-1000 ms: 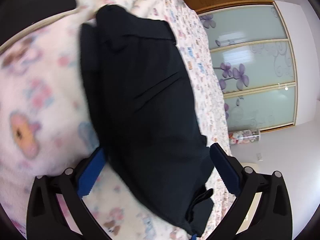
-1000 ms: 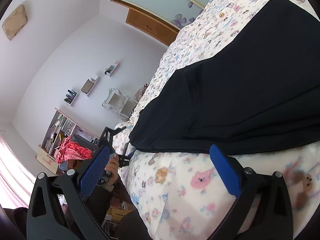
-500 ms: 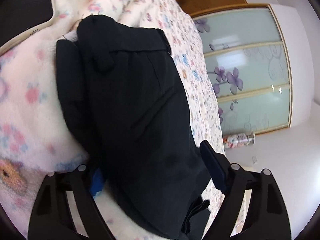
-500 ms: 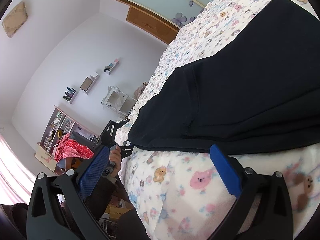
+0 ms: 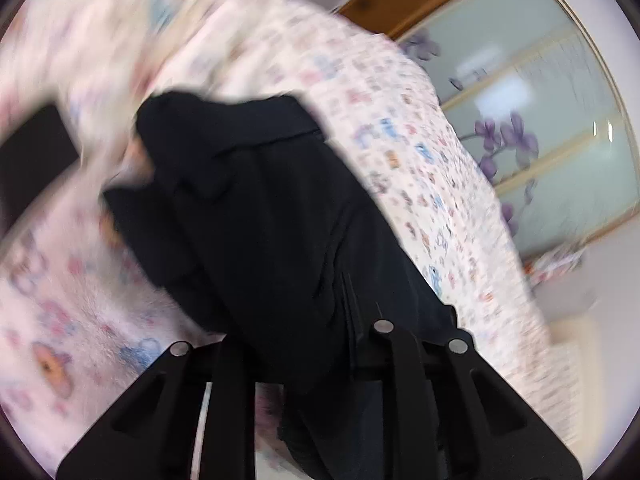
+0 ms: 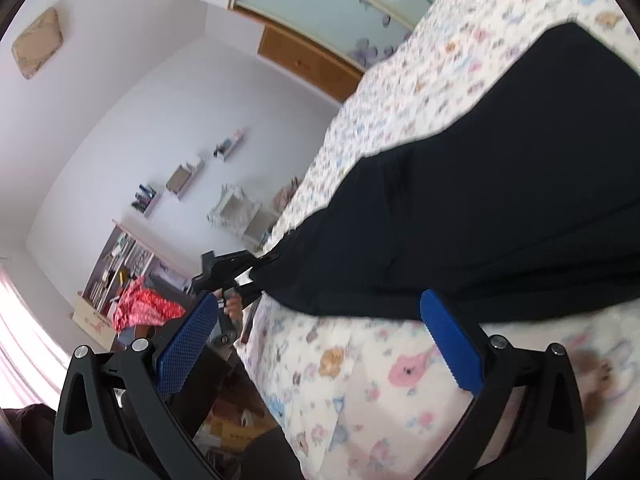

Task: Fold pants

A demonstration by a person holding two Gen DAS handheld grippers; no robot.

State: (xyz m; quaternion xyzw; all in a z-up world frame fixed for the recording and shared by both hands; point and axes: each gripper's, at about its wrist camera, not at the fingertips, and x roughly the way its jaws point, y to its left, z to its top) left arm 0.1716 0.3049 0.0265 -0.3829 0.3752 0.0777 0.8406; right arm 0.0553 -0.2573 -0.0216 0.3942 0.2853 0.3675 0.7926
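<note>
— One pair of dark pants (image 5: 280, 216) lies along the bed (image 5: 420, 168), on the patterned blanket (image 6: 360, 364). What changed on your left?

— Your left gripper (image 5: 304, 344) has just been closing its jaws, and now they're clamped on the near end of the pants, with the cloth bunched between them.

— And the right gripper (image 6: 320, 344)?

— Its jaws are spread wide and hold nothing, hovering over the blanket just beside the long edge of the pants.

— What does that mean for folding?

— You've likely got your hold for the first fold; carrying that end over comes next.
</note>
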